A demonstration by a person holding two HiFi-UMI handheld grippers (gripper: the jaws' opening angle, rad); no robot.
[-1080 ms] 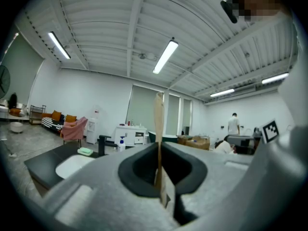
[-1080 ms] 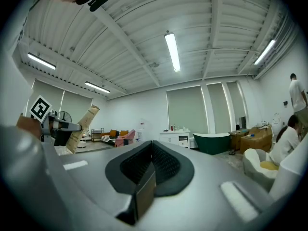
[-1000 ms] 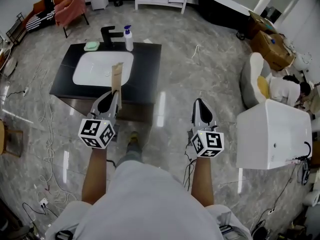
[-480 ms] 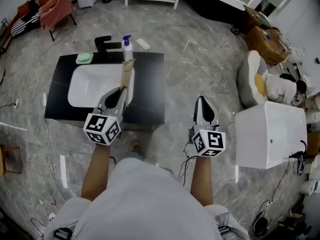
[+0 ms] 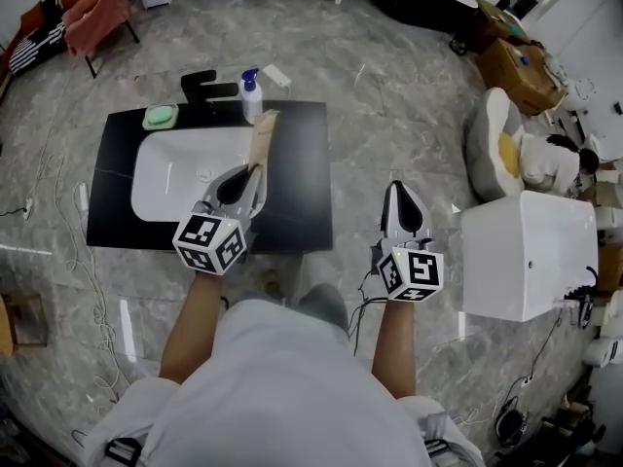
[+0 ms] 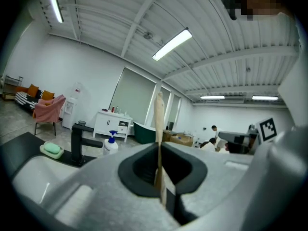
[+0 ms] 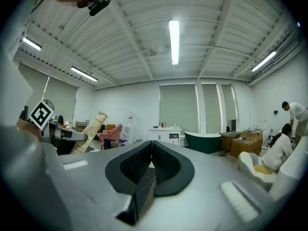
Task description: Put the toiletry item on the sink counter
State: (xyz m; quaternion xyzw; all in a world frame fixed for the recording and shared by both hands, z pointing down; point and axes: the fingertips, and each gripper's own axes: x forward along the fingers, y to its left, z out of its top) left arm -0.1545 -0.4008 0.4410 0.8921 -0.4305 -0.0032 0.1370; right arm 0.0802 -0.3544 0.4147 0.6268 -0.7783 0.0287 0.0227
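Observation:
My left gripper (image 5: 243, 185) is shut on a tan toiletry tube (image 5: 261, 139), which sticks up and forward from the jaws. It hangs over the right part of the black sink counter (image 5: 297, 173), beside the white basin (image 5: 170, 168). In the left gripper view the tube (image 6: 158, 129) stands edge-on between the jaws. My right gripper (image 5: 404, 205) is shut with nothing in it, to the right of the counter over the floor. In the right gripper view the jaws (image 7: 151, 160) touch, and the tube (image 7: 90, 131) shows at the left.
A black faucet (image 5: 207, 85), a blue-capped pump bottle (image 5: 251, 98) and a green soap dish (image 5: 160, 117) stand along the counter's back edge. A white box-shaped unit (image 5: 526, 251) is at the right. Cables (image 5: 73, 212) lie on the marble floor at the left.
The person has stepped closer to the sink. My left gripper has carried the tube forward and to the right, over the counter's right part. The right gripper has kept its place beside it.

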